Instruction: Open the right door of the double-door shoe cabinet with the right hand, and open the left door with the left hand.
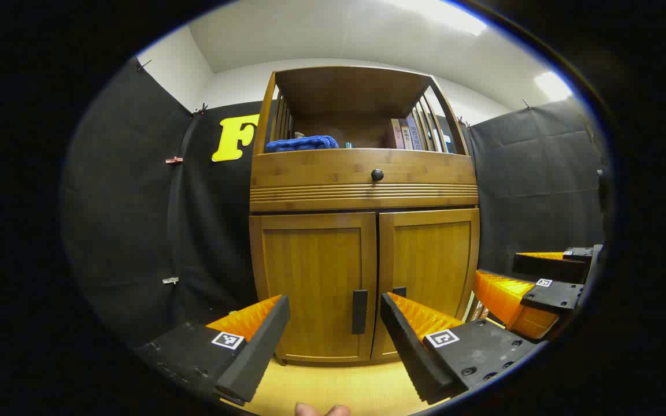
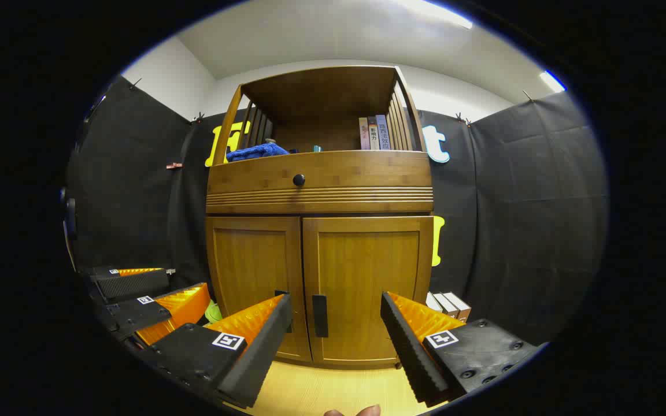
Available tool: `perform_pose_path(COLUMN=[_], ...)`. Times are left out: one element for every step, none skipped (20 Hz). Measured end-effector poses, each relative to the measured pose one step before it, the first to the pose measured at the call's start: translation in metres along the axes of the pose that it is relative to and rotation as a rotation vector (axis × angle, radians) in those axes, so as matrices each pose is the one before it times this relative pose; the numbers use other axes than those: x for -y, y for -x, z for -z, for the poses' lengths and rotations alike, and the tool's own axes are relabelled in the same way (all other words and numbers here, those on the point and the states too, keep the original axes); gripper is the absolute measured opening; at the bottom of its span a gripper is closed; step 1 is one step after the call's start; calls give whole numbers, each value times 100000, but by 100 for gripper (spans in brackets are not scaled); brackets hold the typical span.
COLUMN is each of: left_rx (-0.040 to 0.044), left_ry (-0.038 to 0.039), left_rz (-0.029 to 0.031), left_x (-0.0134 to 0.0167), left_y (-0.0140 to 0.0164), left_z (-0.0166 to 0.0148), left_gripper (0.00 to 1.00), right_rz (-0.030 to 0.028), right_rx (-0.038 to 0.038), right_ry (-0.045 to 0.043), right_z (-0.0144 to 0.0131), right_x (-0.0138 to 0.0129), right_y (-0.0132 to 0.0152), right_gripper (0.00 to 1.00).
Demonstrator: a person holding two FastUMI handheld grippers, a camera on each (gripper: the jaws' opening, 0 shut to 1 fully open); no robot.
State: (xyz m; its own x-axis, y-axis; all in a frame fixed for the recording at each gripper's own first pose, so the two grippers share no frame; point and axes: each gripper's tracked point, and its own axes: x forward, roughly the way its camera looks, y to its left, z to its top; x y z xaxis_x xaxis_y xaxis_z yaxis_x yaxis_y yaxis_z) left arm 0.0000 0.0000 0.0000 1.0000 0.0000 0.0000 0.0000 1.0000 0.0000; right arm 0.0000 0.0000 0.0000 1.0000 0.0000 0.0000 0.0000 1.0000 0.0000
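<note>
I hold my right gripper (image 2: 336, 323) wide open and empty, well short of the closed bamboo double-door shoe cabinet (image 2: 318, 289); its right door's dark vertical handle (image 2: 319, 315) stands upright, dead ahead between my fingers. My left gripper (image 1: 333, 323) waits likewise agape.

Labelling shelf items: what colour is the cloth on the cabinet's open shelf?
Blue cloth, clearest in the left gripper view.

Black cloth walls (image 2: 518, 190) all round, white wall (image 2: 460, 95) above, white ceiling (image 1: 333, 34) with bright light panels (image 1: 552, 85), pale wood floor (image 2: 321, 390).
</note>
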Motion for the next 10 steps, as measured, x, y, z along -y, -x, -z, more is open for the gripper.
perform_pose_path(left_rx=[332, 513, 317, -59, -268, -52, 645, 808, 932, 931], left_ry=[374, -27, -417, -488, 26, 698, 674, 73, -342, -574], left_rz=[-274, -27, 165, -119, -781, -648, -389, -403, 151, 76], left_x=[-43, -105, -36, 5, -276, -232, -86, -203, -105, -55], left_y=[-197, -66, -118, -234, -206, 2, -65, -38, -96, 36], left_z=[-162, -106, -88, 206, -17, 243, -91, -17, -70, 71], left_gripper=[98, 98, 98, 98, 98, 98, 96, 98, 100, 100], right_rz=[911, 782, 602, 650, 595, 572, 568, 340, 91, 343], right_rx=[-436, -126, -337, -298, -108, -219, 80, -454, -439, -273], right_ry=[-548, -659, -479, -201, 121, 433, 170, -361, -770, -464], right_z=[98, 5, 23, 113, 59, 47, 123, 162, 193, -12], right_x=[503, 374, 217, 294, 269, 226, 192, 91, -47, 16], right_y=[-192, -139, -160, -140, -92, -37, 44, -28, 2, 71], right_gripper=[95, 98, 98, 98, 98, 98, 98, 98, 98, 98])
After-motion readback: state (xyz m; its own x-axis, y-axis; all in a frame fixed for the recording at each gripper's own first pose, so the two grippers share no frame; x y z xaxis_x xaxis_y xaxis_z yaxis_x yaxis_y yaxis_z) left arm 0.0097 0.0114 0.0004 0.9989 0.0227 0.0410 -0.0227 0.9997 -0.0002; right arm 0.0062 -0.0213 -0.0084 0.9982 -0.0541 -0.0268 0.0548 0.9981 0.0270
